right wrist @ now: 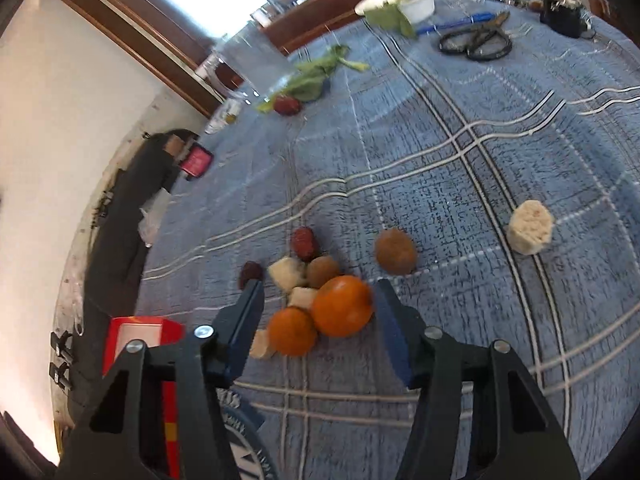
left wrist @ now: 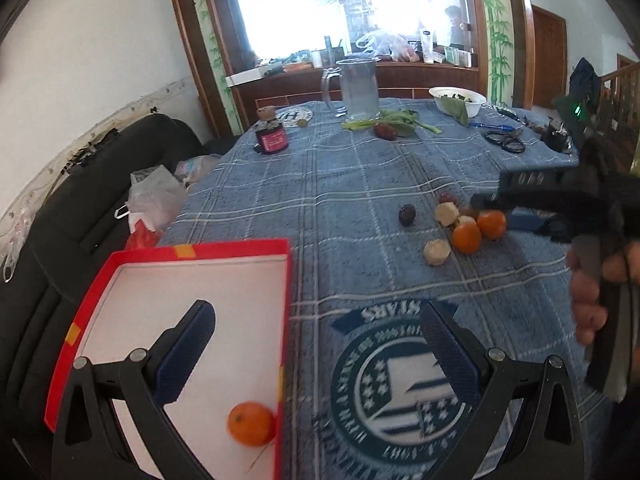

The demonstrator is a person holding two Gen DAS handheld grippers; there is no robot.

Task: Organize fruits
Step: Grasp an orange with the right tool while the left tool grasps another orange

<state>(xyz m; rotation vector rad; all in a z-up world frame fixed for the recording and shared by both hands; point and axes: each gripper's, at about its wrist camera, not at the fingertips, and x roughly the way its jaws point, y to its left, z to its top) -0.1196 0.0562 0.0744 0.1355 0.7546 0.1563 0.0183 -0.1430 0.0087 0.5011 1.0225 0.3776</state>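
Observation:
A red box with a white inside (left wrist: 120, 264) sits at the table's near left edge and holds one orange (left wrist: 252, 423). My left gripper (left wrist: 316, 328) is open and empty, its left finger over the box, its right over the cloth. A heap of fruit lies mid-table: two oranges (right wrist: 342, 306) (right wrist: 292, 331), pale peeled pieces (right wrist: 286, 273), brown round fruits (right wrist: 395, 250) and dark red ones (right wrist: 305, 243). My right gripper (right wrist: 318, 300) is open, its jaws on either side of the larger orange. It also shows in the left wrist view (left wrist: 492, 204) beside the heap.
A blue plaid cloth (left wrist: 360, 184) covers the table. At the back stand a glass jug (left wrist: 357, 88), a red jar (left wrist: 272, 136), leafy greens (left wrist: 396, 120), a white bowl (left wrist: 456, 100) and scissors (right wrist: 476, 44). One pale piece (right wrist: 530, 227) lies apart at the right. A black sofa (left wrist: 80, 208) is left.

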